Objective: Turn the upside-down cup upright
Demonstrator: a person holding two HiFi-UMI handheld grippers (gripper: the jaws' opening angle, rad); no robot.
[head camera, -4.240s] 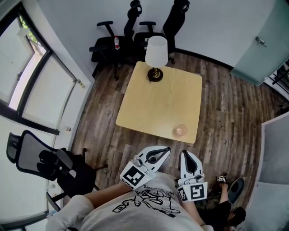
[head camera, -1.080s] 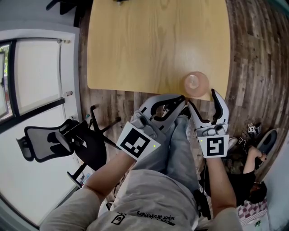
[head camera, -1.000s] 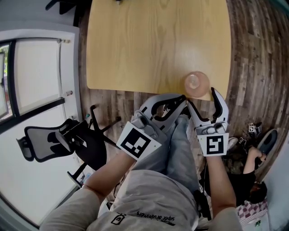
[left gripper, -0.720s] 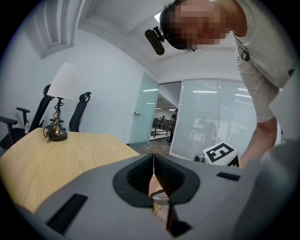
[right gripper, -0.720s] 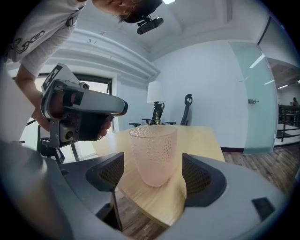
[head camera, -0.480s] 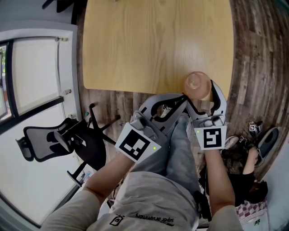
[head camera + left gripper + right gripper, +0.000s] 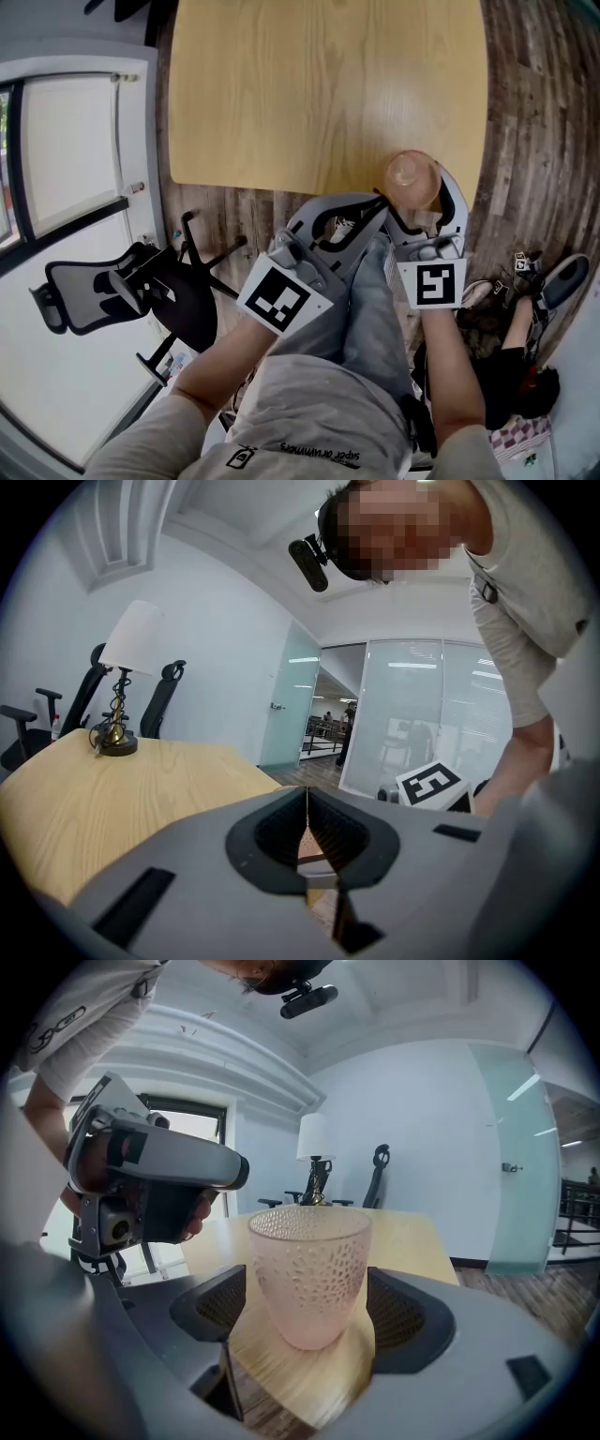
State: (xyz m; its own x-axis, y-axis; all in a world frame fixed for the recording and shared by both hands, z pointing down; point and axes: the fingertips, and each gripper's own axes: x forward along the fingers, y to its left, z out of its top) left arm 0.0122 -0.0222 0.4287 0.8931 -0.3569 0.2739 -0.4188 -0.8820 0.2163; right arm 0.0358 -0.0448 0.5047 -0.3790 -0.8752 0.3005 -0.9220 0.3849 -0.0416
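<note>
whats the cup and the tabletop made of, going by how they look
The cup is translucent pale pink with a frosted finish and a pebbled pattern over its wall. Light passes through it, so it is glass or plastic; the look leaves that open. The table shows pale yellow streaked wood grain with a smooth satin surface. It could be veneer or wood-print laminate.

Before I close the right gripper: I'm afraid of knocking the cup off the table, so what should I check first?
1. Right gripper jaws open: ok, wide apart, just been opening.
2. Translucent pink dimpled cup between its pads: ok, centred, not yet squeezed.
3. Cup's footing on the pale wooden table: not ok, it stands close to the near edge.
4. Left gripper out of the way: ok, shut, empty.
5. Which end of the cup is open: cannot tell; the wider end is up.
</note>
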